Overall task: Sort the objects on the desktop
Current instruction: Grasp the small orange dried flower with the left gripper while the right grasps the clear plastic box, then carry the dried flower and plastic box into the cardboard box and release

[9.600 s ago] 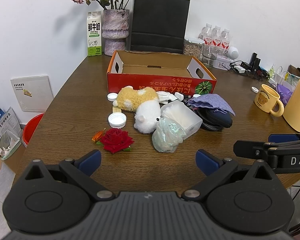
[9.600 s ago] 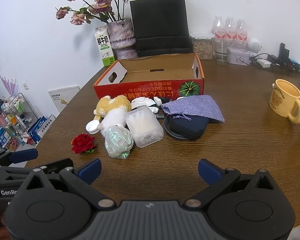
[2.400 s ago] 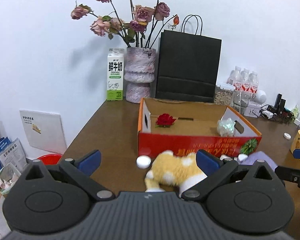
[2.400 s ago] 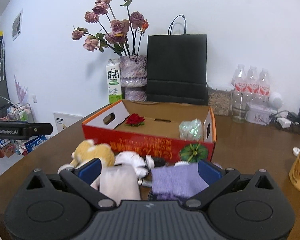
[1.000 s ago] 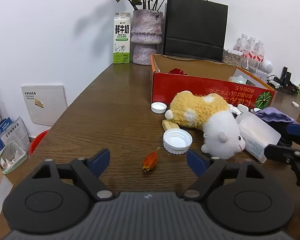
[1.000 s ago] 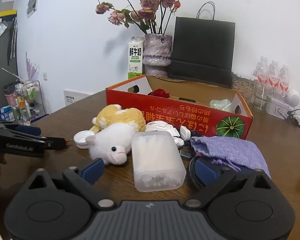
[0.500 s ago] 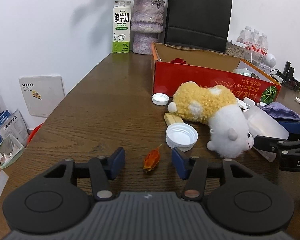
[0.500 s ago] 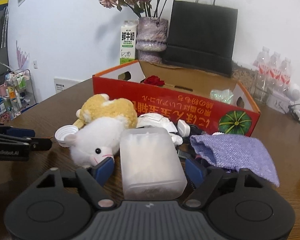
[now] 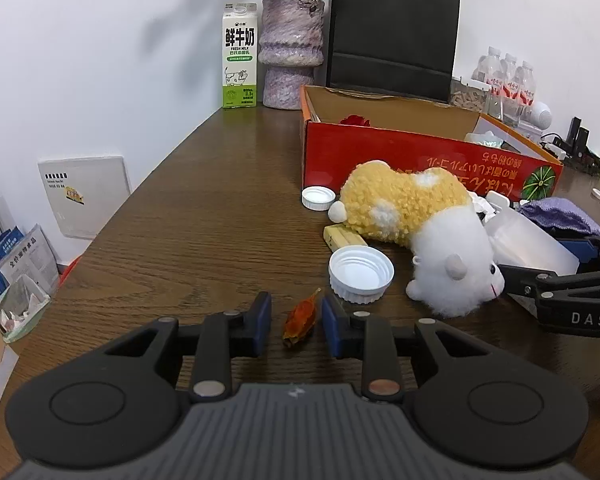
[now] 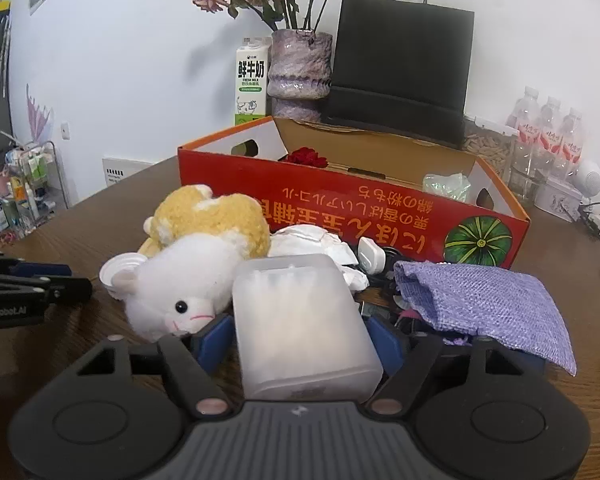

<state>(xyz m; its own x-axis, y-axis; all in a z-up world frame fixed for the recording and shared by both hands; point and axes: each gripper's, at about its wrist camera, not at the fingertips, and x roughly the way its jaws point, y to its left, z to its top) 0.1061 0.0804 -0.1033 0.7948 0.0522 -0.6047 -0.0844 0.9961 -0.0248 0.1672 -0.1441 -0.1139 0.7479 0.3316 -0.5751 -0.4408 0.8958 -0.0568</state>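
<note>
The left gripper (image 9: 296,322) is closing its jaws around a small orange dried bud (image 9: 301,317) that is lying on the wooden table (image 9: 204,216); the blue pads are standing just beside the bud on either side, with a sliver of table still showing on the left, so they are not yet pressing it. Just beyond the bud to the right, a white bottle cap (image 9: 361,273) is sitting open side up, and a yellow-and-white plush toy (image 9: 416,224) is lying farther right against the red cardboard box (image 9: 420,160).

The right gripper (image 10: 300,340) is closing on a frosted plastic box (image 10: 302,320), which is sitting between its blue pads; both pads seem to be meeting the box's sides, though the box hides the contact, so a firm clamp is not certain. To the right of that box a purple woven pouch (image 10: 488,300) is draped over dark items. In the far part of the cardboard box a red rose (image 10: 307,157) is lying at the left and a crumpled greenish wrapper (image 10: 446,186) at the right.
</note>
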